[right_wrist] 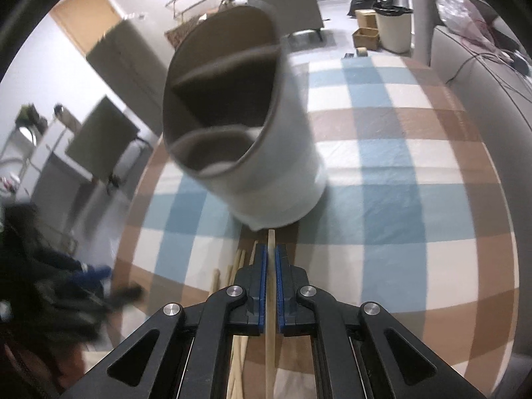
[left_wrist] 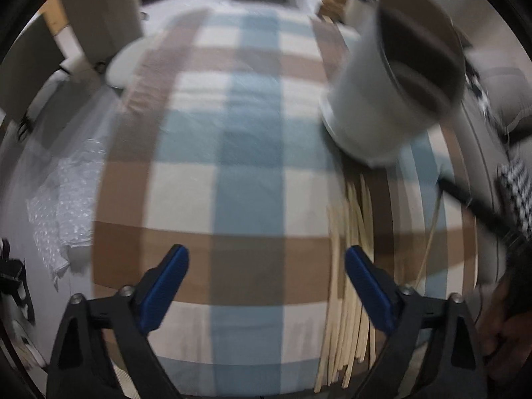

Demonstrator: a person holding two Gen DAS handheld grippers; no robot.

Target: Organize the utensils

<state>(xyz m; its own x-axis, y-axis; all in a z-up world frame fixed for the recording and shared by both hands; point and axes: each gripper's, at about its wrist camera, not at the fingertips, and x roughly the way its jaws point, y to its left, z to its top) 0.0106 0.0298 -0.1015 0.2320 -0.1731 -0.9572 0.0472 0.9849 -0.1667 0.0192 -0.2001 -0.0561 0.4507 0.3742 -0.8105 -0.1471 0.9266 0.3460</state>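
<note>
The right tongs (right_wrist: 271, 259) clench one chopstick (right_wrist: 270, 299), its length running straight ahead toward the holder (right_wrist: 266, 166) just beyond. The left tongs (left_wrist: 266, 266) gape empty, with the loose chopsticks (left_wrist: 345, 299) beside their right finger.

Matt cloth, pale wood and dull plastic around the holder

The checked tablecloth (left_wrist: 232, 173) is lying as soft, matt woven cloth under the utensil holder (right_wrist: 266, 153), whose white wall is looking like smooth, faintly sheened plastic with a dull brown lining. Just in front of the holder, the chopsticks (left_wrist: 349, 299) are showing pale, unvarnished wood. The right gripper (right_wrist: 271, 259) is showing matt black plastic, ribbed blue pads and shiny metal screws; the left gripper (left_wrist: 266, 266) is looking alike.
</note>
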